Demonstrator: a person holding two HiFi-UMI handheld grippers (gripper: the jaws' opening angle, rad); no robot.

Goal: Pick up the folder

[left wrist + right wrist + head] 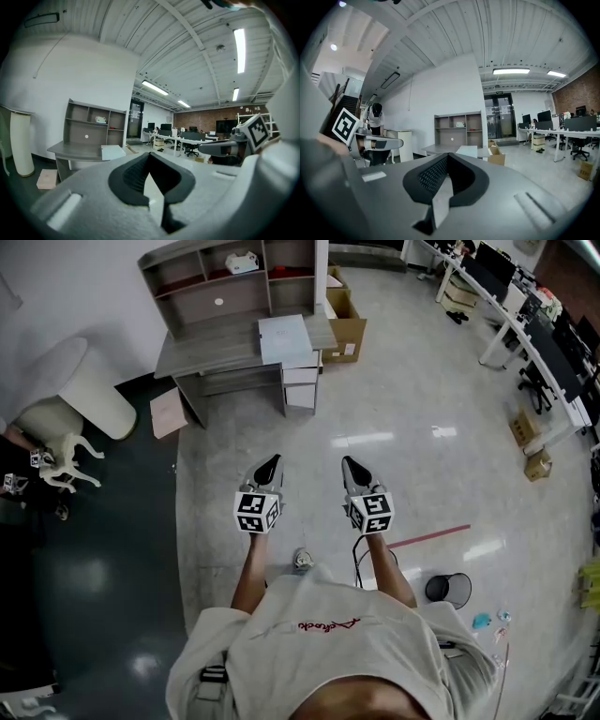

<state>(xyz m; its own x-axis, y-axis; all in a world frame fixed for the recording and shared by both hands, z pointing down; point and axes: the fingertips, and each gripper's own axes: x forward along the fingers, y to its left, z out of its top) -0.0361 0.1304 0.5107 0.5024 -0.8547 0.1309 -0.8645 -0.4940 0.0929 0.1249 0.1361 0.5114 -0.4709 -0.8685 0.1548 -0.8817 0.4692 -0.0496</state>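
The folder, pale and flat, lies on the right part of a grey desk with a shelf unit, far ahead across the floor. It also shows in the left gripper view as the folder and in the right gripper view as the folder. My left gripper and right gripper are held side by side above the floor, pointing toward the desk and well short of it. Both are shut with nothing between the jaws, as the left gripper and right gripper show close up.
An open cardboard box stands right of the desk, a white drawer unit under it. A flat carton leans at the desk's left. A pale round column is at the left, a black wastebasket near my right side, office desks at far right.
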